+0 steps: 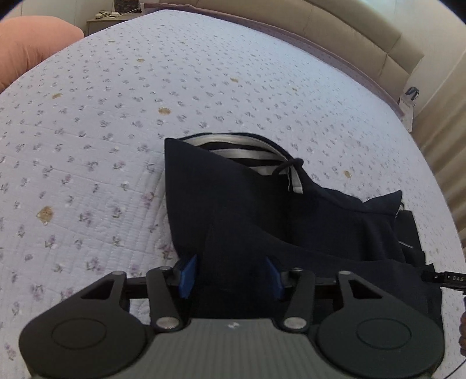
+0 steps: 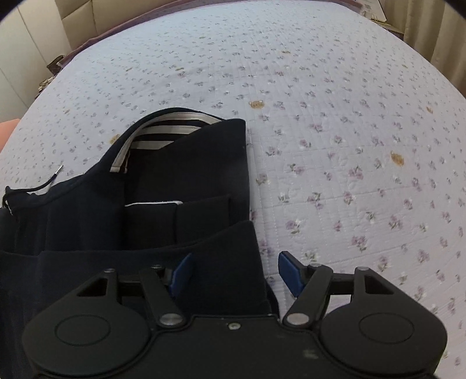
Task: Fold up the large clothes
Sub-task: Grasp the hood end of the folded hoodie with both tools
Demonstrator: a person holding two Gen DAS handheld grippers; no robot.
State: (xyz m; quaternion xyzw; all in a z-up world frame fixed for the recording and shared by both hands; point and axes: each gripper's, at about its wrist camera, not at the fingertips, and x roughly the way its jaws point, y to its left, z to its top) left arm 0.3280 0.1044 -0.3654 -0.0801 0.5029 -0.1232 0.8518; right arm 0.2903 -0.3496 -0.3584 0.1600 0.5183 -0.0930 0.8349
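Observation:
A dark navy hooded garment (image 1: 262,210) with a black-and-white striped lining (image 1: 233,151) lies partly folded on the bed. It also shows in the right wrist view (image 2: 174,180). My left gripper (image 1: 231,274) is open, its blue pads (image 1: 188,274) on either side of a raised fold of the navy cloth. My right gripper (image 2: 234,274) is open over the garment's right edge, one blue pad (image 2: 289,271) above the bedspread. A drawstring (image 2: 49,182) with a metal tip trails off the left side.
The bed is covered by a pale blue floral quilt (image 1: 116,122) with small brown spots. A padded beige headboard (image 1: 364,38) lies behind. A pink cushion (image 1: 26,43) sits far left, a nightstand (image 1: 113,19) beyond it, curtains (image 1: 442,122) at right.

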